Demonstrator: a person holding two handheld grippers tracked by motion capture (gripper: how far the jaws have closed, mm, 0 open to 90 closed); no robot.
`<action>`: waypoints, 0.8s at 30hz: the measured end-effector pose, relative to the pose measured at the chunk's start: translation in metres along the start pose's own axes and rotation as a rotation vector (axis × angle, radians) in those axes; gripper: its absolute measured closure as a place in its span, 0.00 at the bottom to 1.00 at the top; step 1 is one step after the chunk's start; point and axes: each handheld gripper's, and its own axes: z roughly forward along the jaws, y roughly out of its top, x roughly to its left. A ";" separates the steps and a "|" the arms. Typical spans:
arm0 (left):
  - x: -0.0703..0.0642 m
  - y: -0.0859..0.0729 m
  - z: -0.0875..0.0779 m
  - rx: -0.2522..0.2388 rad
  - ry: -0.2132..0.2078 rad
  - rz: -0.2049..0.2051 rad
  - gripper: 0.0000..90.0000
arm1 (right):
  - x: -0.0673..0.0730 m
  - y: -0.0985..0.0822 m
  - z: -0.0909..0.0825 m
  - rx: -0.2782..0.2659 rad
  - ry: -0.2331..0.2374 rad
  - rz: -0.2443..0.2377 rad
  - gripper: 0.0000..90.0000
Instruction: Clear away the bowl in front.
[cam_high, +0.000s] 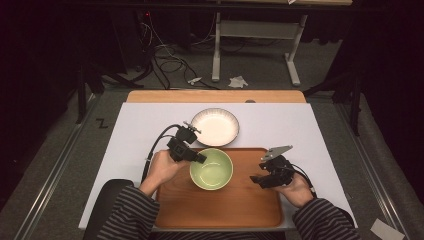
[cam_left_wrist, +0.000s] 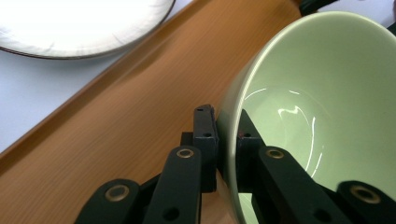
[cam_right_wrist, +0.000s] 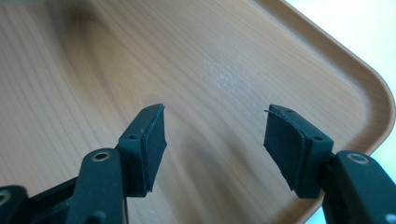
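A pale green bowl (cam_high: 212, 169) sits on the wooden tray (cam_high: 245, 205), toward its far left part. My left gripper (cam_high: 200, 158) is shut on the bowl's left rim; in the left gripper view one pad sits outside the green bowl (cam_left_wrist: 327, 93) wall and one inside, left gripper (cam_left_wrist: 227, 135). Over the tray's right part my right gripper (cam_high: 255, 179) hovers open. The right gripper view shows the right gripper (cam_right_wrist: 215, 140) with bare tray (cam_right_wrist: 93, 56) wood between its fingers.
A white plate (cam_high: 215, 126) with a dark rim lies on the white table cover (cam_high: 135, 130) just beyond the tray; it also appears as the white plate (cam_left_wrist: 79, 23) at the top left. Striped sleeves enter from the bottom. Cables and a desk frame stand on the floor behind.
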 end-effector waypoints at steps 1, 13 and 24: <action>0.001 -0.001 0.002 0.006 0.001 -0.004 0.93 | -0.001 0.000 -0.001 -0.002 -0.001 -0.006 0.45; 0.007 -0.009 0.019 0.035 0.018 -0.022 0.93 | 0.000 0.000 -0.001 -0.003 0.001 -0.004 0.45; 0.014 -0.013 0.030 0.046 0.038 -0.048 0.93 | 0.000 0.000 -0.001 -0.004 0.009 -0.003 0.45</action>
